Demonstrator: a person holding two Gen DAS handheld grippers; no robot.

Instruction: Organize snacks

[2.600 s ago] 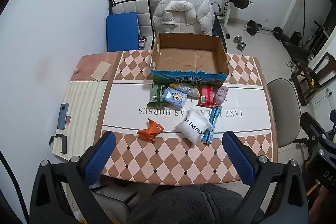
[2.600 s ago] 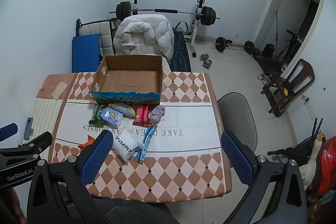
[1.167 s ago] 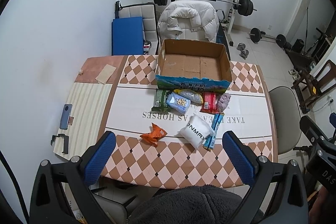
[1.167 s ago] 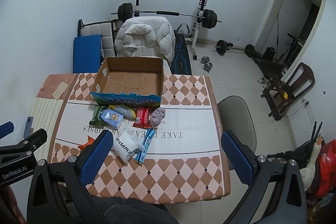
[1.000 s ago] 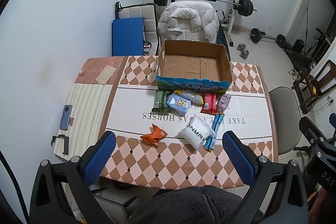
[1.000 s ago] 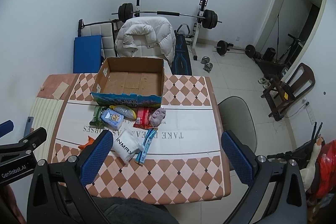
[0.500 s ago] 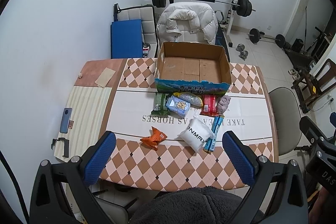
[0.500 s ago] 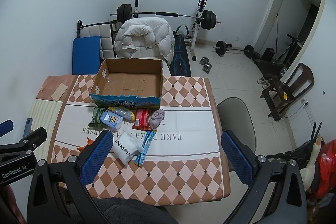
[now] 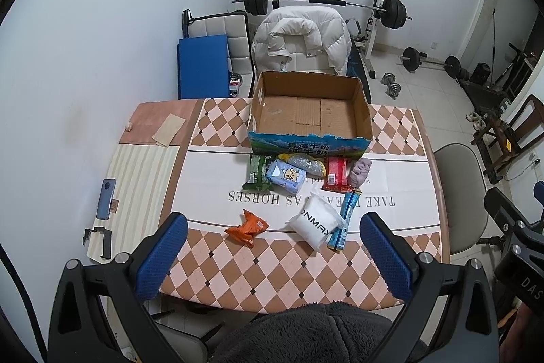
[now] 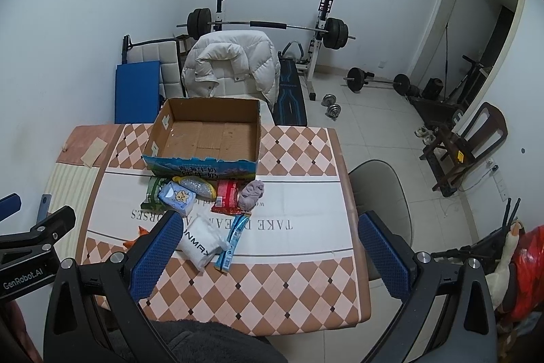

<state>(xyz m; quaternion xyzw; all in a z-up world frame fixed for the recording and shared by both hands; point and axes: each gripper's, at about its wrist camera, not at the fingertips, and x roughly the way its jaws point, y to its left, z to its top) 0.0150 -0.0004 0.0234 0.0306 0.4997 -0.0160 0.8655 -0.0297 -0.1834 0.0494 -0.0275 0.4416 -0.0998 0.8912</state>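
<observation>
An empty cardboard box [image 9: 309, 111] [image 10: 207, 131] stands at the table's far side. In front of it lie several snack packs: green [image 9: 257, 171], light blue [image 9: 285, 176], clear with yellow [image 9: 304, 163], red [image 9: 336, 174] and mauve [image 9: 361, 171]. Nearer me are an orange pack [image 9: 247, 227], a white pouch [image 9: 316, 223] [image 10: 201, 240] and a blue stick pack [image 9: 345, 220] [image 10: 233, 242]. My left gripper [image 9: 272, 256] and right gripper [image 10: 270, 256] hang high above the near table edge, both open and holding nothing.
The checkered table [image 9: 272, 264] has a phone [image 9: 106, 199] and a black clip [image 9: 98, 242] on its left strip. A chair with a white jacket [image 9: 301, 39] stands behind the box, a grey chair [image 9: 462, 193] at the right. Gym weights line the back wall.
Both views have drifted slightly backward and upward, so the table looks a little smaller. The snacks and the box have not moved. Both grippers stay open.
</observation>
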